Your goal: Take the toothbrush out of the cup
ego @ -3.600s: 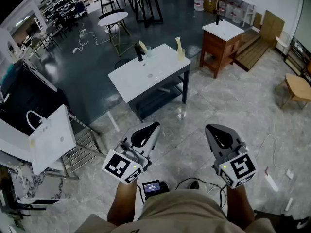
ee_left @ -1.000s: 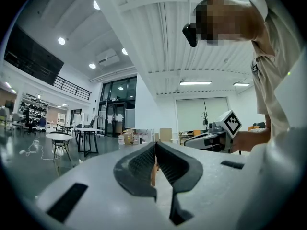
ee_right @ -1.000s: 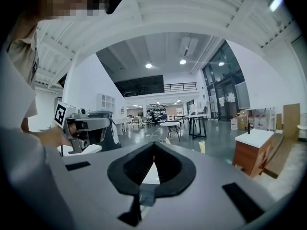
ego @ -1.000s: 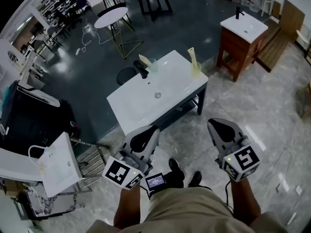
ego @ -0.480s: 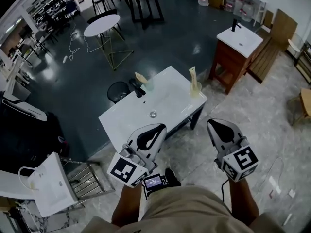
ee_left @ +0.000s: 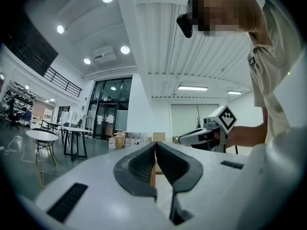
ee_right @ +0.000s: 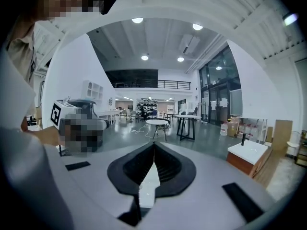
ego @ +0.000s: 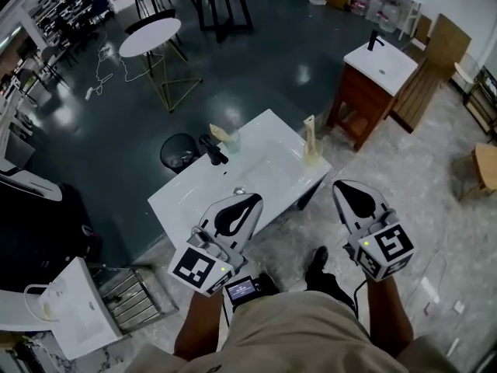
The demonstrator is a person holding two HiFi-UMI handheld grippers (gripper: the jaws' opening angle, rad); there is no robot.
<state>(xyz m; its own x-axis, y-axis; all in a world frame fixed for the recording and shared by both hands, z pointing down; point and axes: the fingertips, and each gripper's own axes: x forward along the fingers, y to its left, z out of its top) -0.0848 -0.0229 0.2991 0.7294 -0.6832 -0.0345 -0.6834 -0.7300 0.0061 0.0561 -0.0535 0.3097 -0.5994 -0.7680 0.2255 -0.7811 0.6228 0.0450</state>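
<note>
Toothbrush [ego: 309, 133] in its cup [ego: 312, 159] on the table [ego: 233, 189] has drawn nearer; left gripper [ego: 250, 200] and right gripper [ego: 342, 186], jaws pressed together and empty, hang short of it.

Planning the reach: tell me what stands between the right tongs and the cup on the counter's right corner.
Nothing visible does. The right tongs, shut and empty, are short of the counter, with only open space up to the cup.
</note>
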